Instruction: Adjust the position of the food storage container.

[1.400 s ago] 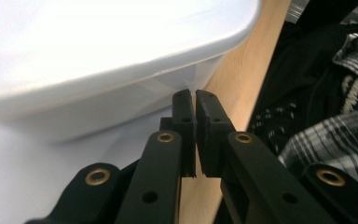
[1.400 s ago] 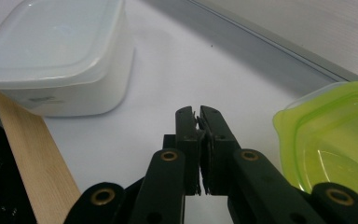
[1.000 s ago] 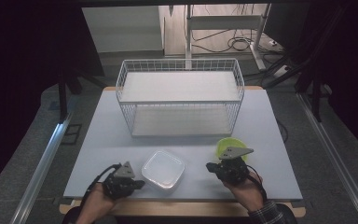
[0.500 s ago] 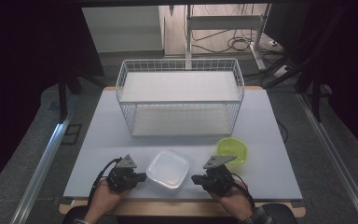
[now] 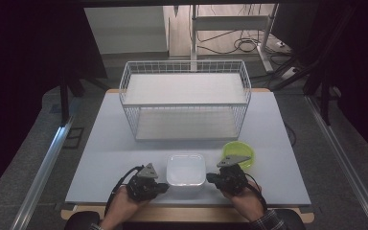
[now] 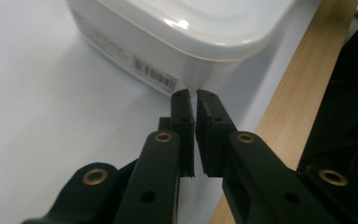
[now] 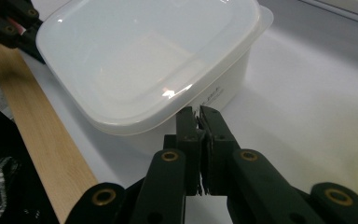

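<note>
Altogether: one white container [image 5: 186, 168], two closed claws, left claw [image 6: 195, 95], right claw [image 7: 196, 112]

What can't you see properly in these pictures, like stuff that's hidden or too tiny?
- White container: its closed lid hides the inside, in the high view and both gripper views.
- Barcode label on its side: print too small to read in the left gripper view.
- Green bowl: the right gripper and its grey plate cover its near part in the high view.
- Left gripper: whether its shut tips touch the container is unclear.
</note>
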Tool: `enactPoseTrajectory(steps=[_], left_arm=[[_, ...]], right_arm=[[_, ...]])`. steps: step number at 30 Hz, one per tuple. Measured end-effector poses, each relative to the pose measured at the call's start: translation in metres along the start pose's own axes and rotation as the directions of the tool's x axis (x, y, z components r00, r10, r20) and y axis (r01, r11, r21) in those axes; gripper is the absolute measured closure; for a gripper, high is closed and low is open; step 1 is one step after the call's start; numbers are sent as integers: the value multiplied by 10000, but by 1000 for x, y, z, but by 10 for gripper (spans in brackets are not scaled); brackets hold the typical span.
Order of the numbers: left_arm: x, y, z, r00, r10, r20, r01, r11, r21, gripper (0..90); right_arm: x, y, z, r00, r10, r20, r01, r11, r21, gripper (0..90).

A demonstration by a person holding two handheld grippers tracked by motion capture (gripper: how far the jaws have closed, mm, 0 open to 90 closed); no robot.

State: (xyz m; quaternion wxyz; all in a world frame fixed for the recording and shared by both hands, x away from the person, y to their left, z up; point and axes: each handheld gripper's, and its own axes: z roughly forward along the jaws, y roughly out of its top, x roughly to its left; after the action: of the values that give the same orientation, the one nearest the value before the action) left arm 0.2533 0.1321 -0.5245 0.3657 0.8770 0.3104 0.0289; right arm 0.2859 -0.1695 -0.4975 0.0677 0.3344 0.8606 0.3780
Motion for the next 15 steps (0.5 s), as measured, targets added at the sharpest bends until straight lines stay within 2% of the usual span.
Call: enactPoseTrajectory(steps=[2,4,7,9,12,15], left_arm=[[0,0,-1,10000,-8,-43,8,10000,-32,851],[4,-4,-9,9990,-92,-428,84,9998,-201,837],[8,-7,-15,9979,-174,-624,152,9992,-364,793],[10,-10,-19,9965,-293,-779,252,9982,-540,702],[10,-13,-25,9928,-269,-1168,190,9975,-681,561],[10,-16,-28,9914,-355,-1261,255,9965,-799,414]], right_arm=[[-1,0,0,10000,18,-27,-18,10000,-2,863],[-1,0,-2,9999,-155,73,156,9999,-46,844],[-2,0,-5,9997,-160,180,163,9998,-142,819],[-5,0,-9,9995,-190,261,196,9995,-246,792],[-9,-1,-15,9991,-312,296,323,9988,-376,733],[-11,-1,-19,9984,-495,266,507,9976,-465,638]])
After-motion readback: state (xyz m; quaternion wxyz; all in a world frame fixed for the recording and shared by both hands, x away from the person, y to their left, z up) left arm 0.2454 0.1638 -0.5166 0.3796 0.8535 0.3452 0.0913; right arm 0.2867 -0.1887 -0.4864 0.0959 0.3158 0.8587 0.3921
